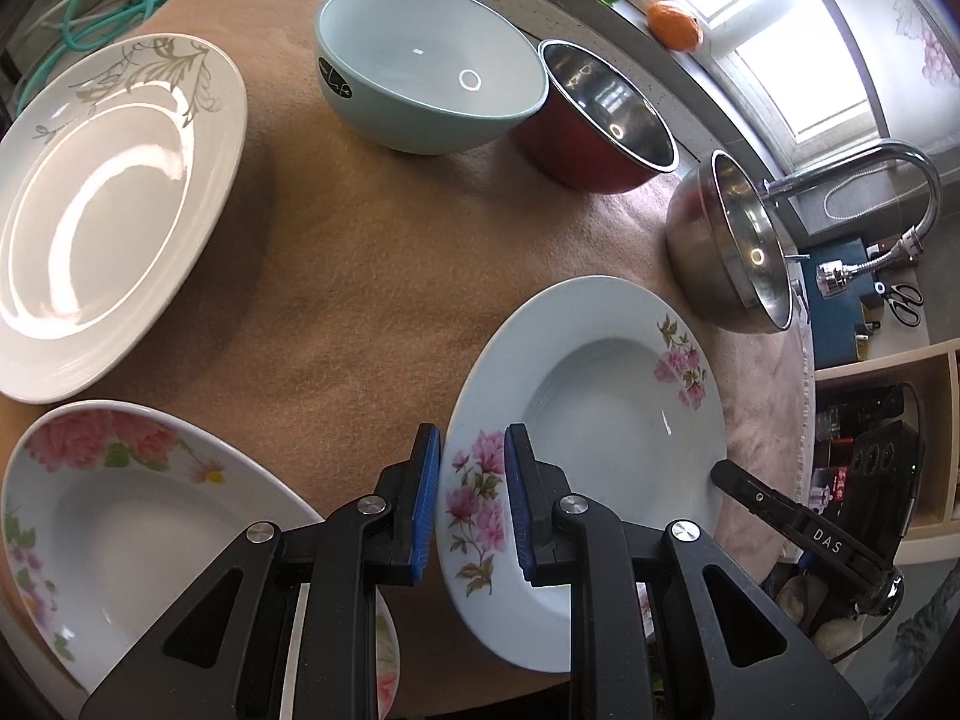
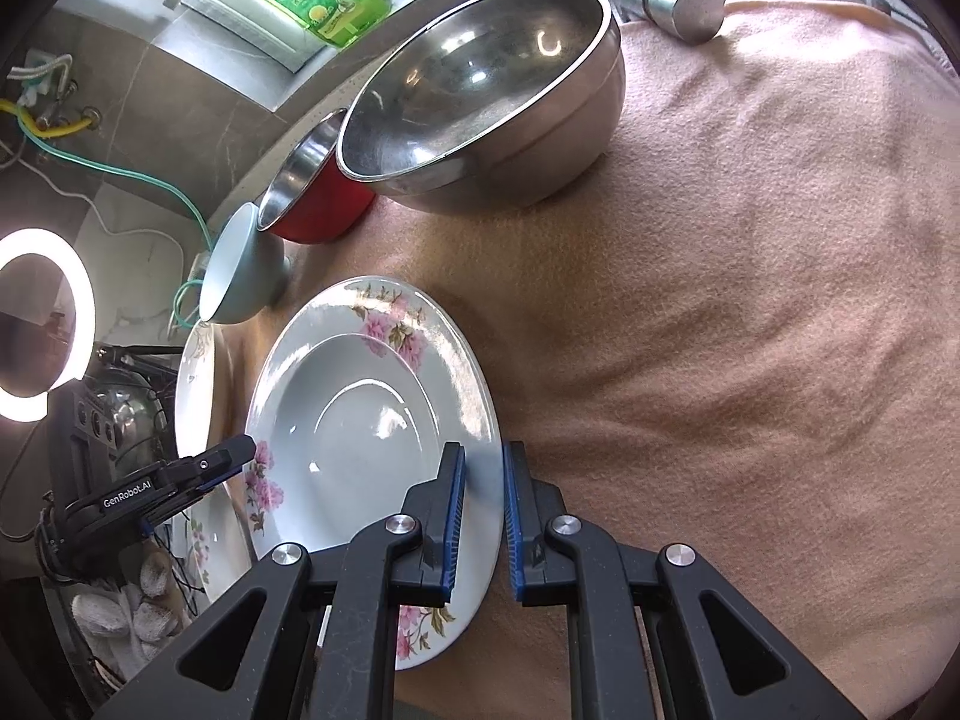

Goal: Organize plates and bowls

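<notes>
In the left wrist view, the left gripper (image 1: 474, 501) at lower centre was clamped with its blue pads nearly together on the near rim of the pale blue ceramic plate with pink flowers (image 1: 606, 420), which sat at lower right over the tan fleece cloth (image 1: 336, 312). In the right wrist view, the right gripper (image 2: 483, 519) pinched the same plate's opposite rim at lower centre. Gripper bodies cut off the plate's lower edge, and whether it rested on the cloth was unclear.
</notes>
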